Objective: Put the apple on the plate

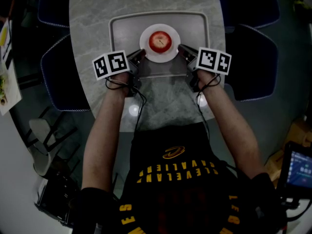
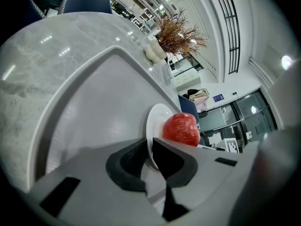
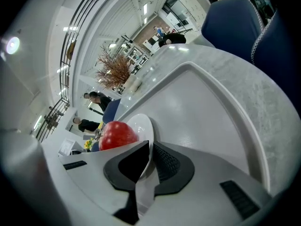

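Left gripper (image 1: 140, 55): fingers closed on the left rim of the plate (image 1: 148, 52), with the thin edge pinched between them.
Apple (image 1: 160, 41): already sits loose at the middle of the plate; neither gripper touches it.
Right gripper (image 1: 181, 48): fingers closed on the plate's right rim, opposite the left gripper.
Setting: the plate is over the grey tray (image 1: 122, 33), on the far part of the tabletop (image 1: 92, 13).
Risk: with 2 grips on a slim rim, uneven lifting would likely tilt the plate and roll the apple off. The smooth rim could also slip from the fingers.
Hidden: whether the plate rests on the tray or is slightly raised cannot be told. In both gripper views the fingers cover the near rim.
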`<state>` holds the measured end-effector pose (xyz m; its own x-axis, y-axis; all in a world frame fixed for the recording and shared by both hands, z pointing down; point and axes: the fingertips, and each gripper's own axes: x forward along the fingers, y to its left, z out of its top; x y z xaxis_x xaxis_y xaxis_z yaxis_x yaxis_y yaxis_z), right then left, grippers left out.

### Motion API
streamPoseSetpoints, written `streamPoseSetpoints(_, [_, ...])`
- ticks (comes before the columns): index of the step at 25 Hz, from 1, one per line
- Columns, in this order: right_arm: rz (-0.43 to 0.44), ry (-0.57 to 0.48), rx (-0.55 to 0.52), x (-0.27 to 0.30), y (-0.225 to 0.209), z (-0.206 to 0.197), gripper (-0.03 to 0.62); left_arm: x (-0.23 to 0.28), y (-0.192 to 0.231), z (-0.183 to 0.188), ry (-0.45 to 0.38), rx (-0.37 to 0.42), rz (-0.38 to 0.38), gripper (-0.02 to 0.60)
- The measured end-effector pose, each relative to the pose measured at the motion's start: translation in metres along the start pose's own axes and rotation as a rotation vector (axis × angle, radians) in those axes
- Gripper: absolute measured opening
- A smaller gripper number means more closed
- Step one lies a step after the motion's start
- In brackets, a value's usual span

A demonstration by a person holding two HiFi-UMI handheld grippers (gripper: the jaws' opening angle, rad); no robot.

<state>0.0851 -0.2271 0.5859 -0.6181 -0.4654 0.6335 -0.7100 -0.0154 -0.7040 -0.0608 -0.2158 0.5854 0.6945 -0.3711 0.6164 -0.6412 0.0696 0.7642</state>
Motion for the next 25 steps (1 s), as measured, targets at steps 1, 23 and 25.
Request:
streamPoseSetpoints(1, [-0.006,0.001,-0.009,0.000,0.001,0.000,0.032,0.000,0.000,0.000,0.000,0.008,0.004,0.028])
streamPoseSetpoints(23, [-0.103,-0.091,-0.415,-0.042,0.032,0.005,0.032,-0.044,-0.037,0.000,-0.125,0.344,0.134,0.057])
streamPoseSetpoints(25, [-0.096,-0.094,-0.443,-0.048,0.039,0.001,0.032,-0.052,-0.043,-0.005,-0.146,0.353,0.132,0.057])
